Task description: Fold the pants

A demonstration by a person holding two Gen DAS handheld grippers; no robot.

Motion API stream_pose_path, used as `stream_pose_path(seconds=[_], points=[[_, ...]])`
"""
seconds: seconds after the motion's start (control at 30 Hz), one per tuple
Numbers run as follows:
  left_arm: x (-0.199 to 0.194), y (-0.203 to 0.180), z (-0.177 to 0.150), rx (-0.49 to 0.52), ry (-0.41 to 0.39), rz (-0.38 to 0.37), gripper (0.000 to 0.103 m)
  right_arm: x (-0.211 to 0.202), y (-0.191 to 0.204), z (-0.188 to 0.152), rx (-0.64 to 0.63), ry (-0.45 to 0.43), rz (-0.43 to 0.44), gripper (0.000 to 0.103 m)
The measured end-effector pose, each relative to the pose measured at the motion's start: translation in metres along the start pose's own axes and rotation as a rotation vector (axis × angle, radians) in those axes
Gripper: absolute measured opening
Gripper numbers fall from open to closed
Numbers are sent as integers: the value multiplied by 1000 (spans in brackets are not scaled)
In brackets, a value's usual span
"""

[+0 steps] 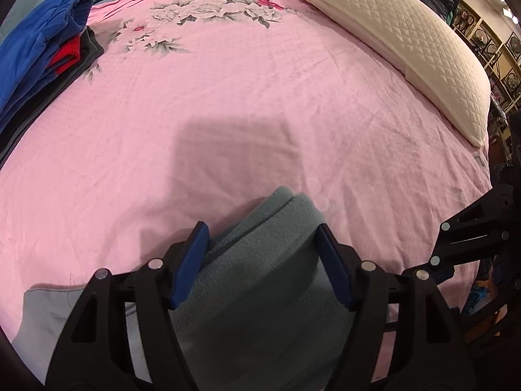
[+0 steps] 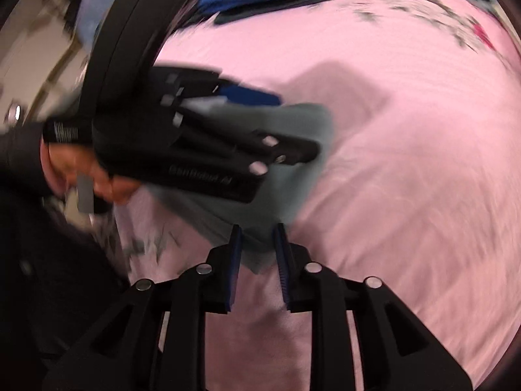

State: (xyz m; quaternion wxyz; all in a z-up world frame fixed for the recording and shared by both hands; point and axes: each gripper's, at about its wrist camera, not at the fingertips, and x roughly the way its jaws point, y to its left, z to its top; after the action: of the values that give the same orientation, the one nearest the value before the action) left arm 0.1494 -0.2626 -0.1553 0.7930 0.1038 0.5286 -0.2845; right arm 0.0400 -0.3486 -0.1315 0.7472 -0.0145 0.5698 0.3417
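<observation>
Bedding first: pink textured bedspread (image 1: 228, 104) with a grey-and-white flower print covers the bed, a cream quilted pillow (image 1: 407, 39) along its right edge, framed pictures (image 1: 488, 42) on the room's wall beyond. Folded blue, red and dark clothes (image 1: 42, 45) stack at far left. Now the grey-green fleece pants (image 1: 260, 280), a thick soft bundle, rounded fold pointing away up the bed. Left claw (image 1: 262, 238) clamps wide on that bundle. Right claw (image 2: 257, 244), blurred, stands slightly apart, seemingly straddling a pants corner.
</observation>
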Motion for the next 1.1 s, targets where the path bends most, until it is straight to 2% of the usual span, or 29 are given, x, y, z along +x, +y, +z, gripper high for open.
stream_pose_path(seconds=[0.03,0.1,0.27,0.37,0.47,0.5,0.57,0.63,0.73,0.77,0.8,0.87,1.0,1.1], points=[[0,0,0,0,1,1,70,0,-1,0,1,11,7,21],[0,-1,0,1,0,6,70,-4,-1,-6,-11,21,-7,10],[1,-2,1,-1,1,6,71,-4,7,-13,-38,55,-22,5],[2,-2,1,-3,-4,11,73,2,16,-18,-39,117,18,0],[3,-2,2,-12,-7,11,74,0,24,-27,-49,121,10,0],[2,-3,2,-10,-10,13,74,-6,22,-24,-26,90,5,0],[3,-2,2,-19,-16,10,74,-23,10,-12,82,-36,28,0],[3,-3,2,-19,-21,14,74,-27,1,-4,130,-102,18,0],[2,-1,2,-32,-24,5,75,-3,-1,-1,148,-44,19,0],[2,-2,1,-27,-25,8,75,11,4,-8,139,16,24,0],[3,-2,1,-23,-22,9,75,13,11,-15,135,5,24,0],[1,-1,0,-23,-32,5,75,14,17,-25,160,69,47,0],[-5,4,1,-66,-32,-22,75,-1,37,-27,156,74,-38,2],[-30,12,-4,-87,-87,-15,76,-9,54,-15,137,50,-95,5]])
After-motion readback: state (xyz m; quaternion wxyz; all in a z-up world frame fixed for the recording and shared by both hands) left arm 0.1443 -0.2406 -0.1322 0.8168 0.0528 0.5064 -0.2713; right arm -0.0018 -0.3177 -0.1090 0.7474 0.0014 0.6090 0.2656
